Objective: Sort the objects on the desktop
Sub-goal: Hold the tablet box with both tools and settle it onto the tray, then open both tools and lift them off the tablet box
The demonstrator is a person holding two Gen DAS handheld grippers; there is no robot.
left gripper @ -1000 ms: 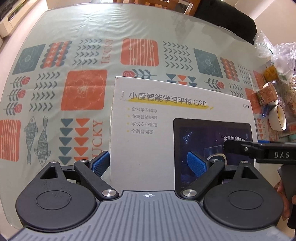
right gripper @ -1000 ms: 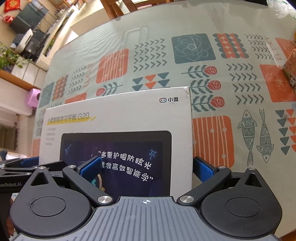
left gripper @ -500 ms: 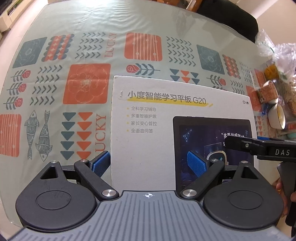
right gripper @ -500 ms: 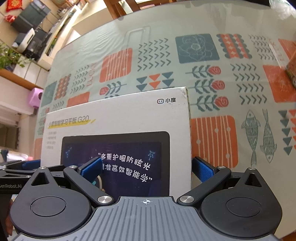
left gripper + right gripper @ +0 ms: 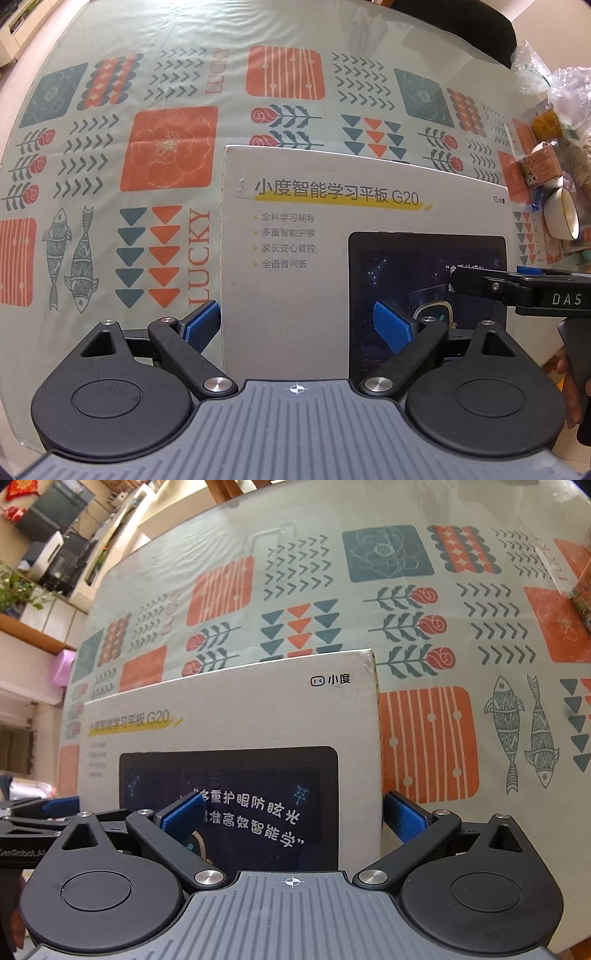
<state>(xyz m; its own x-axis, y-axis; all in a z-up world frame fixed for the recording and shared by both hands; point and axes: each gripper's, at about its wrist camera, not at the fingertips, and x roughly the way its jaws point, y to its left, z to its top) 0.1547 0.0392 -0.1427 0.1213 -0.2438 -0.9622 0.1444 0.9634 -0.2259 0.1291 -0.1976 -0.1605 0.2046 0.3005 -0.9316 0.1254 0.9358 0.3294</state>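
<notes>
A flat white tablet box (image 5: 314, 240) with a dark screen picture and Chinese print lies on the patterned table; it also shows in the right wrist view (image 5: 240, 731). My left gripper (image 5: 295, 328) is open over the box's near left corner, one blue pad (image 5: 201, 325) just off the left edge, the other over the lid. My right gripper (image 5: 291, 819) is open over the near right corner, one pad (image 5: 404, 819) off the right edge. The right gripper also shows in the left wrist view (image 5: 517, 288).
A glass-topped table with a patterned cloth (image 5: 166, 147) spreads around the box. At the far right stand a white bowl (image 5: 561, 214), a small orange box (image 5: 543, 166) and plastic bags (image 5: 561, 85). A dark chair back (image 5: 461, 26) is behind the table.
Both views have drifted slightly; the box sits a little lower and nearer in the frames. Both grippers stay open around the box's near corners.
</notes>
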